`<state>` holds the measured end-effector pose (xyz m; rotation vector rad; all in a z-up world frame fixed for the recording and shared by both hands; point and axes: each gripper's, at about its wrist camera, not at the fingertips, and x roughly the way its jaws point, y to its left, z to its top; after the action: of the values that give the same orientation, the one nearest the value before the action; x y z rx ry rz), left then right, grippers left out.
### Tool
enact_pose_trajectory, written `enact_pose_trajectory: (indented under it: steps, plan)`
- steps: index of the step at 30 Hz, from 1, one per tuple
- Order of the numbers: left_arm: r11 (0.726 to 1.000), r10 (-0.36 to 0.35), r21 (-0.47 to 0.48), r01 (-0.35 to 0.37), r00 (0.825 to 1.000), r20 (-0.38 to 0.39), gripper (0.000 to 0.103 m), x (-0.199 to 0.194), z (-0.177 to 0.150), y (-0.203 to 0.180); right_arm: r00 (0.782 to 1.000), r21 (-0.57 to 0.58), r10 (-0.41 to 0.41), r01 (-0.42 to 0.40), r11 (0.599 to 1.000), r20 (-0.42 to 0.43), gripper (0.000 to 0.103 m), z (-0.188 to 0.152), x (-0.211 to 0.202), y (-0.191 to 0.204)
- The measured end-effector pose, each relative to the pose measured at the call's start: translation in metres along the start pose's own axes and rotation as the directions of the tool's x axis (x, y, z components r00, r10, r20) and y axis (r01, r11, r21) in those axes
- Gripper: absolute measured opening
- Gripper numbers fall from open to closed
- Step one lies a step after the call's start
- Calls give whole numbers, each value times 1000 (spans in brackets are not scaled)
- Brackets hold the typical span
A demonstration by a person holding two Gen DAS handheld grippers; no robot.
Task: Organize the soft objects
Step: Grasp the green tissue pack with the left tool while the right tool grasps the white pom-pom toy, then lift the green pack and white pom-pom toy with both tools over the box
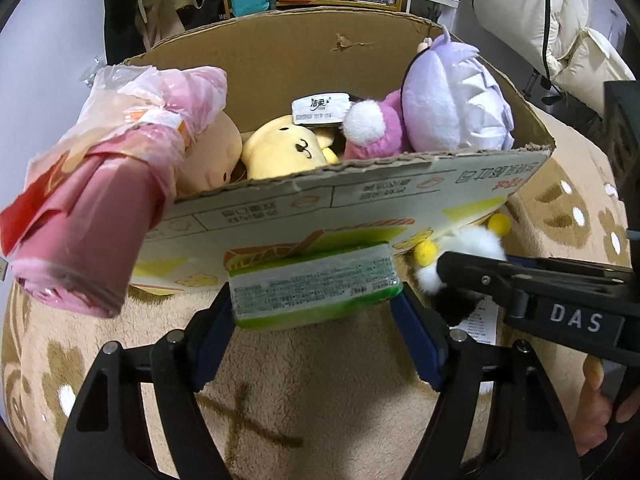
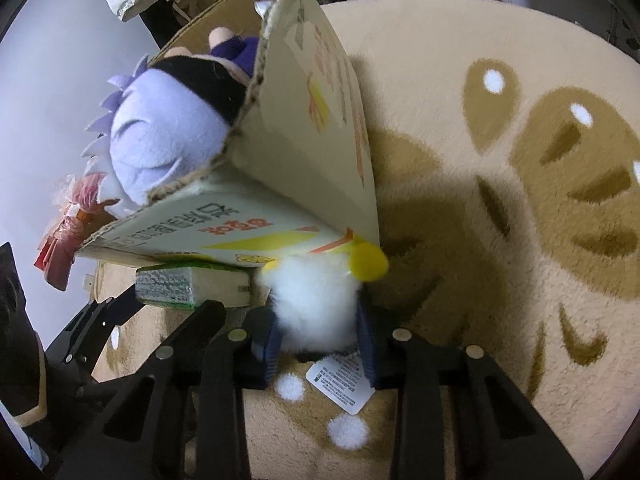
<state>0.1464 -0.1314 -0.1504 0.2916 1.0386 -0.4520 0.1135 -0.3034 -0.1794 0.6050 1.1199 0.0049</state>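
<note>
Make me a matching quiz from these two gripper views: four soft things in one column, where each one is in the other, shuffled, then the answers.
Things:
1. green tissue pack
2. white fluffy toy
3. yellow plush
4. purple plush

Places:
A. deep inside the cardboard box
B. between the right gripper fingers, on the rug
C. sticking up over the box's corner
D. between the left gripper fingers, against the box front

Pairs: 1-D, 2-B, 3-A, 4-C
</note>
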Motion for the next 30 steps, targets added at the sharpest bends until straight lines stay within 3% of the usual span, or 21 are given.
enact_pose_trajectory:
  steps: [15,20,30]
  plan:
    - [999,41,-25,-40,999,28,73,-17,-9,-6,999,-83,-7,10,997,37,31,-2,-19,3]
    - [998,58,-13,-58,997,54,73,-35,-20,-9,996,-94,3,5,996,84,31,-4,-37,3]
    - [994,102,-36,-98,985,139,73,-87,-36,-9,974,-182,20,22,983,225,31,-42,-91,32]
